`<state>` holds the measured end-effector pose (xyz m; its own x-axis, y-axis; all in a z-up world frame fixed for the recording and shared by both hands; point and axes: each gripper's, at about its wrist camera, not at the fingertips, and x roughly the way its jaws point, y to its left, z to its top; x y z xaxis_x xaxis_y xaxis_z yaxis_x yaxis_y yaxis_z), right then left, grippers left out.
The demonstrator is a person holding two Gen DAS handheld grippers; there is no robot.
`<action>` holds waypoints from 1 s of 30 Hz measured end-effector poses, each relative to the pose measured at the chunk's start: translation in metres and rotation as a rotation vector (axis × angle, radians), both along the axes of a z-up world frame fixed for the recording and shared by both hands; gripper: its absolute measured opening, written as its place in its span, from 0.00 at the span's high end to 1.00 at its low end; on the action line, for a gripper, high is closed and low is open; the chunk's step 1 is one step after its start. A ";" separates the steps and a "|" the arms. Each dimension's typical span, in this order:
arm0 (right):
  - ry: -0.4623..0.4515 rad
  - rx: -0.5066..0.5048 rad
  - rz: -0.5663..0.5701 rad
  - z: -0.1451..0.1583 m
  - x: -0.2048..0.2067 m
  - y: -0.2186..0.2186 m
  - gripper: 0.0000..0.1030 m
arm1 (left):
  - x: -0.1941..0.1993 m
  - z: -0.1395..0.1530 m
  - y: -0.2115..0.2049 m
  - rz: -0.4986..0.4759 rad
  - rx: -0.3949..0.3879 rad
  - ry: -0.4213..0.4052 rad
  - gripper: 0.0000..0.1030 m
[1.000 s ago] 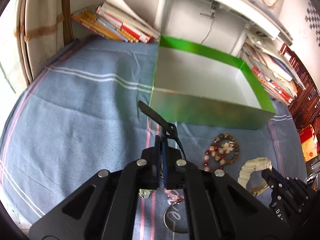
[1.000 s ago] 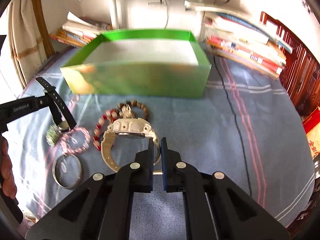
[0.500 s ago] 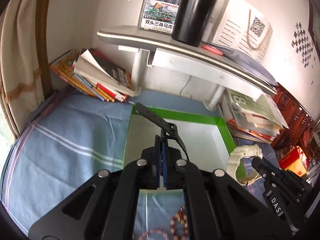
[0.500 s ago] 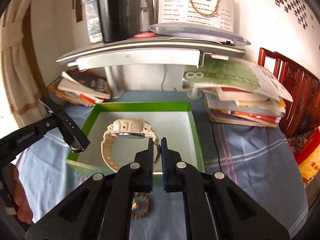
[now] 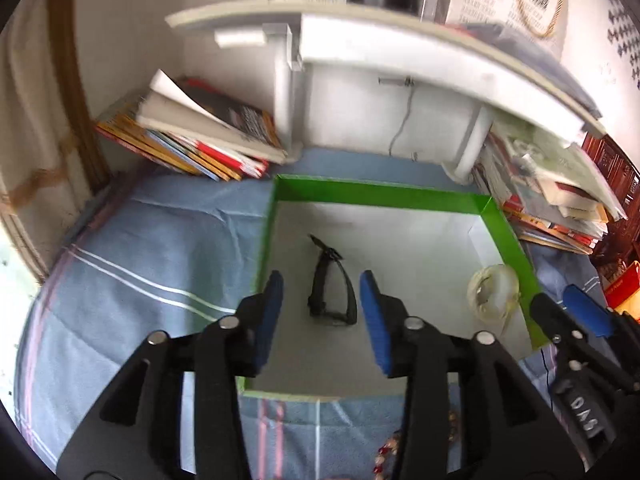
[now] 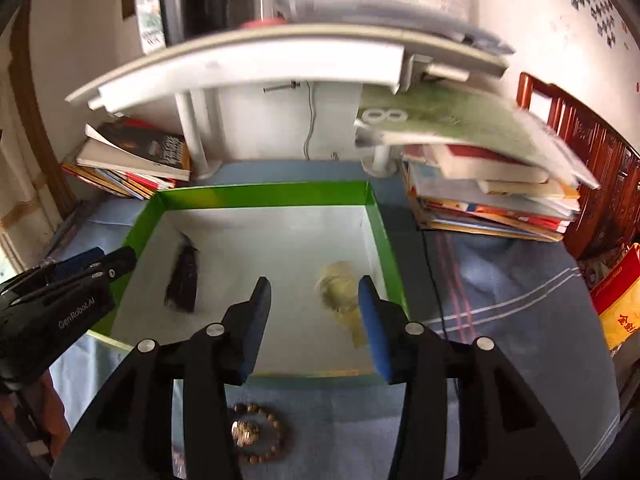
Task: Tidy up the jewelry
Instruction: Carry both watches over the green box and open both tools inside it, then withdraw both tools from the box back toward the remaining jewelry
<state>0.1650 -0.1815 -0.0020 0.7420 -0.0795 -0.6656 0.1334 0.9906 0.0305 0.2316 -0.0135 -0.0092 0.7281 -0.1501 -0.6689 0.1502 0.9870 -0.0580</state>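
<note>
Black strap watch [image 5: 333, 286], blurred cream watch [image 6: 340, 288] in glossy green box [image 6: 264, 194].

Black watch [image 6: 183, 280] left and pale watch [image 6: 340, 292] right inside open box [image 6: 260, 194], beaded bracelet [image 6: 256, 434] before it, book stacks [image 6: 132, 160] behind

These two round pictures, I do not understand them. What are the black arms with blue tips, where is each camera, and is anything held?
Each picture comes from a camera on a hand-held gripper, looking along its two fingers. One view shows the left gripper, the other the right gripper. Both have just been opening and hold nothing. A black watch and a cream watch lie inside the green box. A bead bracelet still waits on the blue cloth.
</note>
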 end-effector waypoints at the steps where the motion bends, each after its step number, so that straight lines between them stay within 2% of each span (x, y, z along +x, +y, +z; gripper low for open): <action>1: -0.010 0.016 0.012 0.004 -0.014 -0.001 0.56 | -0.014 0.006 0.004 0.007 0.009 -0.036 0.47; 2: -0.019 0.031 0.024 0.007 -0.028 -0.001 0.55 | -0.029 0.010 0.006 0.024 0.026 -0.069 0.35; 3: -0.025 0.039 0.033 0.006 -0.039 -0.002 0.54 | -0.048 0.013 0.010 0.049 0.052 -0.106 0.30; 6: -0.025 0.072 0.052 -0.003 -0.073 0.001 0.52 | -0.090 0.011 0.018 0.081 0.097 -0.156 0.30; 9: 0.006 0.066 0.059 -0.022 -0.093 0.010 0.52 | -0.123 0.002 0.023 0.064 0.111 -0.160 0.27; 11: 0.051 0.051 0.065 -0.038 -0.097 0.012 0.52 | -0.138 -0.011 0.028 0.058 0.158 -0.155 0.26; 13: 0.098 0.041 0.056 -0.054 -0.096 0.012 0.52 | -0.144 -0.026 0.038 0.070 0.208 -0.119 0.27; 15: 0.142 0.060 0.073 -0.068 -0.092 0.013 0.54 | -0.144 -0.039 0.048 0.066 0.230 -0.068 0.42; 16: 0.158 0.066 0.082 -0.073 -0.091 0.015 0.59 | -0.145 -0.043 0.053 0.064 0.232 -0.049 0.44; 21: 0.190 0.053 0.131 -0.084 -0.081 0.039 0.61 | -0.147 -0.058 0.063 0.070 0.233 0.001 0.44; 23: 0.210 0.050 0.162 -0.090 -0.076 0.050 0.61 | -0.149 -0.061 0.061 0.056 0.225 0.010 0.39; 25: 0.235 0.045 0.184 -0.097 -0.072 0.060 0.61 | -0.150 -0.065 0.060 0.043 0.225 0.019 0.38; 30: 0.273 0.045 0.199 -0.112 -0.069 0.067 0.61 | -0.151 -0.072 0.058 0.016 0.230 0.043 0.38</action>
<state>0.0960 -0.1143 -0.1137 0.5341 0.0827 -0.8413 -0.0533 0.9965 0.0642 0.0803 0.0448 -0.0807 0.6990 0.0213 -0.7148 0.1366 0.9772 0.1627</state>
